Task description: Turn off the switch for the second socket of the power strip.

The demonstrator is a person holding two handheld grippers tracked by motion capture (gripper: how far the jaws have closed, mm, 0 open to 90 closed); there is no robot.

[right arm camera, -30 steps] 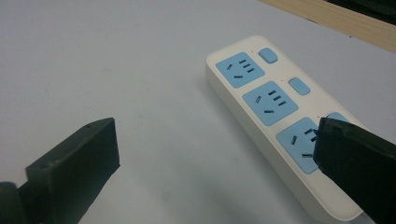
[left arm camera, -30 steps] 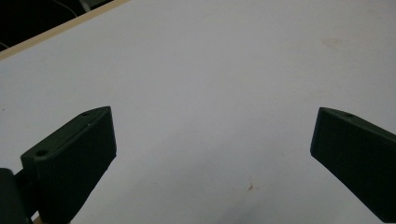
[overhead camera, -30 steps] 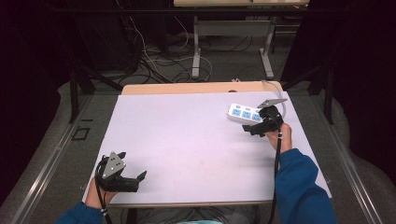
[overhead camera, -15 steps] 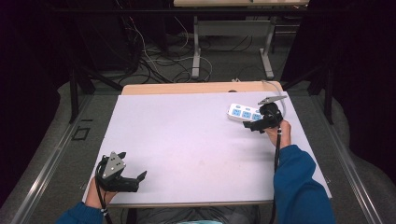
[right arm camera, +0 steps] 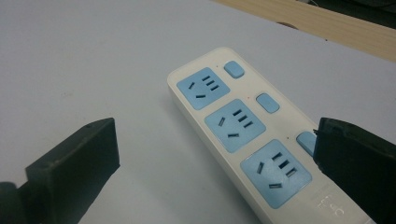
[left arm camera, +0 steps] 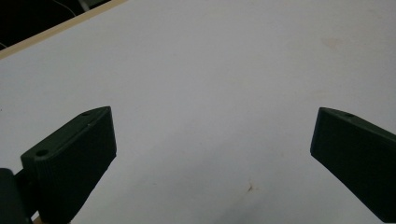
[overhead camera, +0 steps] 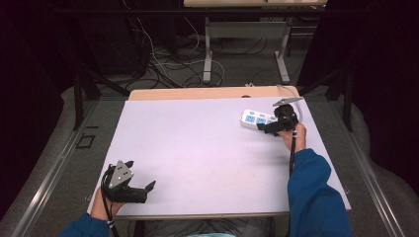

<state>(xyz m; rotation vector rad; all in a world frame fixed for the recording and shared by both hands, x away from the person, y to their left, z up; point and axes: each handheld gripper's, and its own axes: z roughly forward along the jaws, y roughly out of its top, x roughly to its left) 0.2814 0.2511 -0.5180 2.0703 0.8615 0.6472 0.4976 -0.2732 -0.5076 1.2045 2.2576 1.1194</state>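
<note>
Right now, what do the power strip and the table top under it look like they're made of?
The power strip looks like moulded plastic: a smooth white body with a slight sheen, and matte light-blue socket faces and buttons. The table top seems to be a matte pale laminate or sheet over wood, judging by the bare wood-coloured strip along its far edge.

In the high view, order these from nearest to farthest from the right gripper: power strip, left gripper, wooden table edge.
1. Power strip: on the table's right side, right at the right gripper, jaws open beside it.
2. Wooden table edge: along the far side, behind the strip.
3. Left gripper: near-left corner, across the table.
</note>
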